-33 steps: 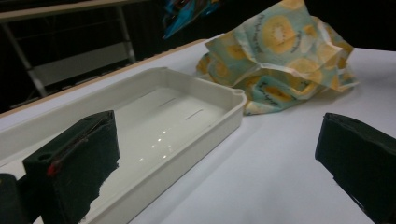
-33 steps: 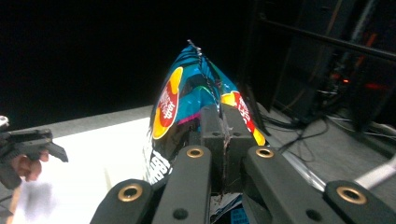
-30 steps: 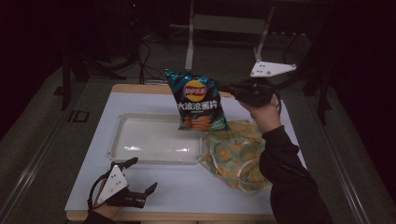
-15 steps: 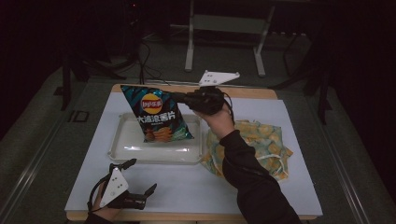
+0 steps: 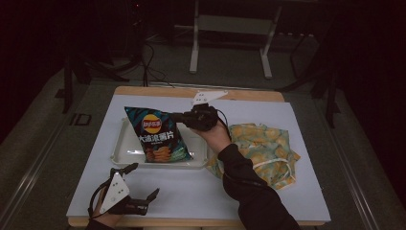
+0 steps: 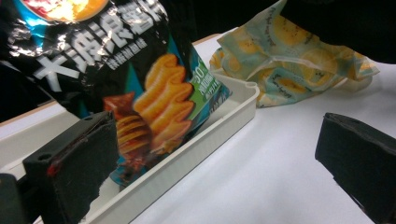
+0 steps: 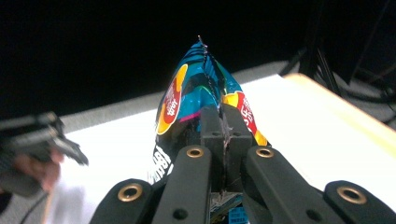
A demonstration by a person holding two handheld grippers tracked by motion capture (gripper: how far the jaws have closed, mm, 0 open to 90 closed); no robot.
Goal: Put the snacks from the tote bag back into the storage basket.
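A dark blue chip bag (image 5: 157, 136) with a yellow and red logo hangs upright over the white tray (image 5: 122, 154), its bottom down inside the tray. My right gripper (image 5: 181, 117) is shut on the bag's top right edge; the right gripper view shows the bag (image 7: 196, 88) pinched between the jaws. My left gripper (image 5: 143, 181) rests open near the table's front left corner, nothing between its jaws. In its own view the left gripper (image 6: 212, 163) faces the bag (image 6: 140, 70) and the tray's rim (image 6: 196, 144).
A crumpled yellow and teal patterned cloth bag (image 5: 261, 146) lies right of the tray on the white table cover (image 5: 191, 196). The wooden table edge (image 5: 143, 90) runs along the back. Stands and cables sit on the dark floor behind.
My right gripper has carried the chip bag from the table's back right leftward and down into the tray. The left gripper has stayed put.
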